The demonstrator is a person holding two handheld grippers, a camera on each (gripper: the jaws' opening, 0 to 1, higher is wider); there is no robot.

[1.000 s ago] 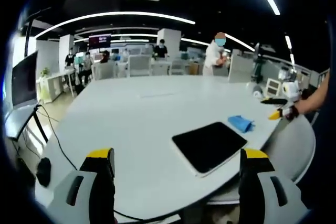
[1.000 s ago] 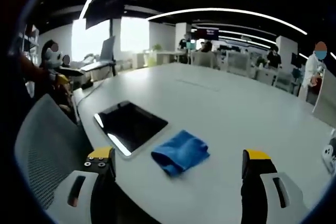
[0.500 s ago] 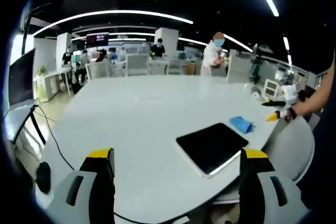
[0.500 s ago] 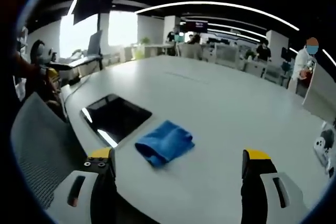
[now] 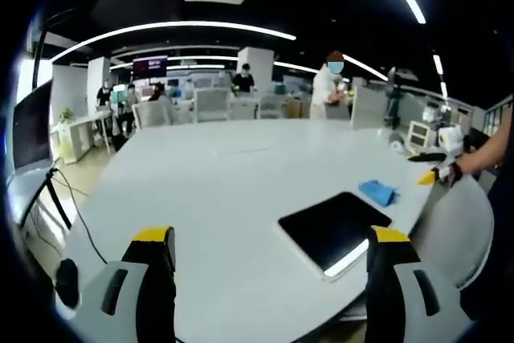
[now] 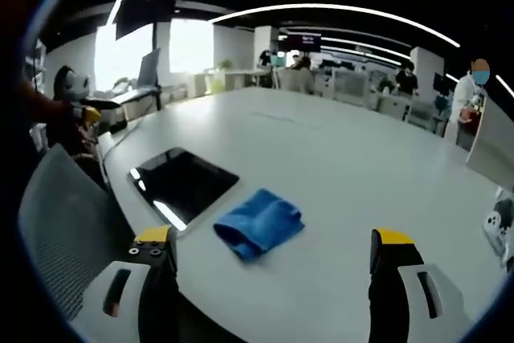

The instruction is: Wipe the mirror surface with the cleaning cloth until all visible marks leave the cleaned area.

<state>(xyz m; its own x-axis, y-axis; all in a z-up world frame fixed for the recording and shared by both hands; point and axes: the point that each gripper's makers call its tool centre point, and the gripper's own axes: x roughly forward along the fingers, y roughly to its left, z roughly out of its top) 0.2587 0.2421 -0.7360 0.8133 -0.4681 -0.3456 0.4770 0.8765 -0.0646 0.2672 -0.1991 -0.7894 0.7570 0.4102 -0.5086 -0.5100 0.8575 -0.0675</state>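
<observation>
Left gripper jaws wide apart; right gripper likewise — seemingly empty.

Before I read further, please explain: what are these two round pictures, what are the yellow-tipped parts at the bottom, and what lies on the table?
A person holds one two-jaw gripper in each hand, and a fisheye camera rides on each. The left gripper view looks along the left gripper; the right gripper view looks along the right gripper. The yellow-tipped parts are each gripper's own jaws. Both stand open and hold nothing. On the white table lies a dark flat mirror, near the table's edge, and a crumpled blue cleaning cloth lies beside it. The wiping has not begun. A grey chair stands by the table, in an office.
</observation>
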